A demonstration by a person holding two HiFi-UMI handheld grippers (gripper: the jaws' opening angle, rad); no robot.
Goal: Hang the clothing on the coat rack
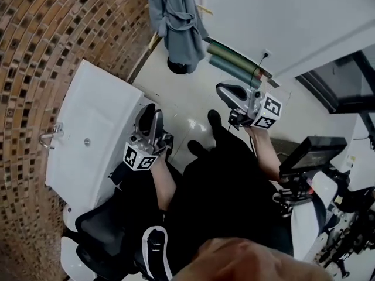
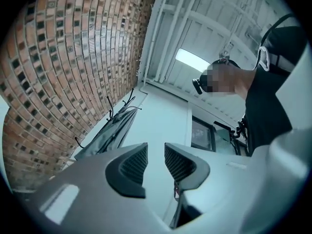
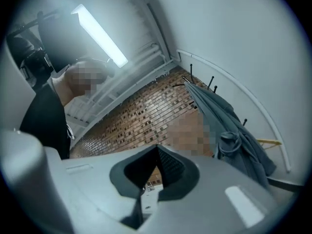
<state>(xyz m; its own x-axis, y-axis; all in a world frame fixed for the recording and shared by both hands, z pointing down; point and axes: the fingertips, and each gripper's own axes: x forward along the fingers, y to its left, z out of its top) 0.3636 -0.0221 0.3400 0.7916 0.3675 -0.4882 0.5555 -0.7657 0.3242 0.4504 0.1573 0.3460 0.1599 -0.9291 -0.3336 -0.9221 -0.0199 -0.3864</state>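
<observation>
A grey-blue garment [image 1: 176, 22] hangs from the coat rack at the top of the head view, above the rack's dark base [image 1: 179, 67]. My left gripper [image 1: 152, 117] is held low near my body, well away from the garment, by the white table. In the left gripper view this gripper [image 2: 156, 152] stands open with nothing between its fingers, and the garment [image 2: 109, 133] drapes below the rack's hooks [image 2: 119, 106]. My right gripper [image 1: 225, 92] is also held apart from the rack. Its jaws [image 3: 157, 152] are shut and empty, and the hanging garment [image 3: 229, 126] lies beyond them.
A white table [image 1: 94, 127] stands at the left against a brick wall [image 1: 53, 34]. Two green rolls [image 1: 234, 60] lie by the white wall at the back. A black office chair [image 1: 99, 233] and dark equipment [image 1: 310, 151] are close to my body.
</observation>
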